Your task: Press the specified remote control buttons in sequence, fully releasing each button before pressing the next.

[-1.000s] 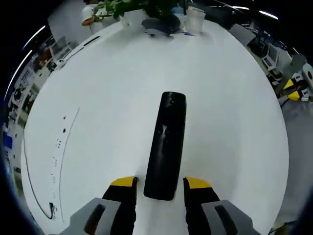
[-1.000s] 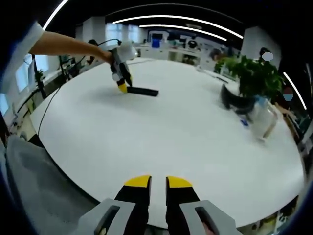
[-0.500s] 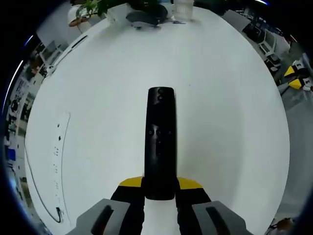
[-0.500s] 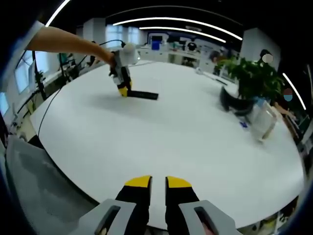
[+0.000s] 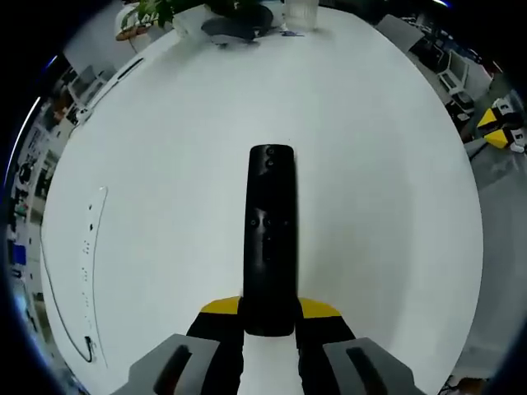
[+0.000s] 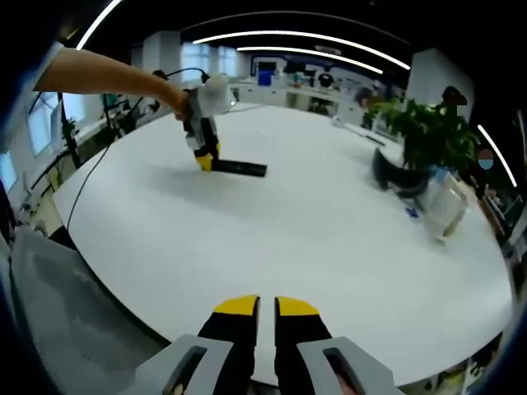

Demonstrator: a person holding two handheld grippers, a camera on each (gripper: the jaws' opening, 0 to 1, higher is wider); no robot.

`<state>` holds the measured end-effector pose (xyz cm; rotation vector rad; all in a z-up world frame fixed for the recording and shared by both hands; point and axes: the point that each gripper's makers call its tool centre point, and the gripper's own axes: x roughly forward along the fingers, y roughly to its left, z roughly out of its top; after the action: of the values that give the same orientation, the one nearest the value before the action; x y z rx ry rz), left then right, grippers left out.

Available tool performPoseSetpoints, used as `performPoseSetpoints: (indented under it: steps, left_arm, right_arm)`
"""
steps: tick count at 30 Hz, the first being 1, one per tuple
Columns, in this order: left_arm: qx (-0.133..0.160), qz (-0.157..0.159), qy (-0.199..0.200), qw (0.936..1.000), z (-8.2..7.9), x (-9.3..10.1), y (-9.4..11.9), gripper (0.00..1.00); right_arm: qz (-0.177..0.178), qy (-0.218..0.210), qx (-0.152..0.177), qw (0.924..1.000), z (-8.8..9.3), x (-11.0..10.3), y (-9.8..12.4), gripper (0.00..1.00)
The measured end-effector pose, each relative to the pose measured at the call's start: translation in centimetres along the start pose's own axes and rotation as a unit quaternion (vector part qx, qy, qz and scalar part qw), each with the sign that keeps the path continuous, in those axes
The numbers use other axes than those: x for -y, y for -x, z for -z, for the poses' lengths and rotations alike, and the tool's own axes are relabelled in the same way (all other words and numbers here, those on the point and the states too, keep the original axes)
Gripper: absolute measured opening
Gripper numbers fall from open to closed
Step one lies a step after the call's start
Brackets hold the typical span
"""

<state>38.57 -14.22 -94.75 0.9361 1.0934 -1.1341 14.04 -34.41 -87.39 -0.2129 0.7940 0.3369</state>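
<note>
Left gripper view: the black remote control [image 5: 270, 234] lies flat on the white worktop [image 5: 379, 181], long axis running straight away from the camera. Its near end sits between the yellow tips of the left tongs [image 5: 269, 308], which pinch it from both sides. Small buttons are visible near its far end and at mid-length; their markings are too small to read. At the far edge of the worktop stand a potted plant [image 5: 152, 11], a dark rounded object [image 5: 230, 29] and a clear container [image 5: 301, 14]. A thin cable [image 5: 58, 304] curves along the left edge of the worktop.

Right gripper view: the right tongs [image 6: 266, 307] hang over the near edge of the worktop [image 6: 313, 239], well apart from the remote; the yellow tips are nearly pressed together with only a narrow slit between them, and nothing is held. Across the worktop, the remote control [image 6: 238, 168] lies flat with the left tongs [image 6: 202, 159] gripping its left end, held by a person's hand [image 6: 179, 102] with the arm reaching in from the left. A leafy plant [image 6: 428, 132] and a clear container [image 6: 442, 206] stand at the right.
</note>
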Motion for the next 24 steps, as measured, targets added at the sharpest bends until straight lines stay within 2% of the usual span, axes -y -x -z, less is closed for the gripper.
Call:
performPoseSetpoints:
  steps: [17, 24]
  left_arm:
    - [0.008, -0.001, 0.012, 0.9999, 0.5, 4.5, 0.0, 0.23]
    - [-0.001, 0.0, 0.006, 1.0, 0.6, 6.1, 0.1, 0.23]
  right_arm:
    - [0.003, -0.004, 0.01, 0.9999, -0.1, 0.1, 0.5, 0.0]
    - [0.004, -0.006, 0.014, 0.9999, -0.2, 0.2, 0.7, 0.0]
